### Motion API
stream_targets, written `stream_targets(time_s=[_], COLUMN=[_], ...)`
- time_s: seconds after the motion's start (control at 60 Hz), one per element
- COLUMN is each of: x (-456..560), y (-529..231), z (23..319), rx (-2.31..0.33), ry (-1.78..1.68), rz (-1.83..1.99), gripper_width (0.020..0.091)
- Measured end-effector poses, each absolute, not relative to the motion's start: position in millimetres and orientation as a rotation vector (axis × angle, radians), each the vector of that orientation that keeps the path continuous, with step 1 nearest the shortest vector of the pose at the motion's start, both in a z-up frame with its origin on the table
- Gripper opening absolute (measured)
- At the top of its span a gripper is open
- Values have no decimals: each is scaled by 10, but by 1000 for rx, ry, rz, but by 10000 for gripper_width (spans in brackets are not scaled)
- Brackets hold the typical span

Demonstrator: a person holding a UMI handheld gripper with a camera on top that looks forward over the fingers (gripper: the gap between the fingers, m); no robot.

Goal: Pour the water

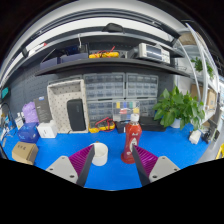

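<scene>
A red bottle (130,140) with a white cap stands upright on the blue table (112,172), just ahead of my right finger and close to its inner side. A white cup (99,153) stands to its left, next to my left finger's magenta pad (81,158). My gripper (113,160) is open, its fingers wide apart, with bare blue table between the tips. Neither finger touches the bottle or the cup.
A green potted plant (182,107) stands at the back right. On the left are a cardboard box (25,152), white and purple boxes (36,118) and a black panel (76,114). A shelf (110,62) with items runs above the back wall.
</scene>
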State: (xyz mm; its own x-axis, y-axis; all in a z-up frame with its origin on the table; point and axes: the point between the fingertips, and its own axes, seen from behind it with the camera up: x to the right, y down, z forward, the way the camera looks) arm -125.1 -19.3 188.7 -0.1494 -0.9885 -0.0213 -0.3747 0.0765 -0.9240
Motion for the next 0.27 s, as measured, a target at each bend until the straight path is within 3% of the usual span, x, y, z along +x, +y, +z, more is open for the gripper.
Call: stream_targets(time_s=[0.267], x=[-1378], y=[11], z=[2005], rx=[-1402], ry=[1598], rz=[-1105], gripper_width=[772])
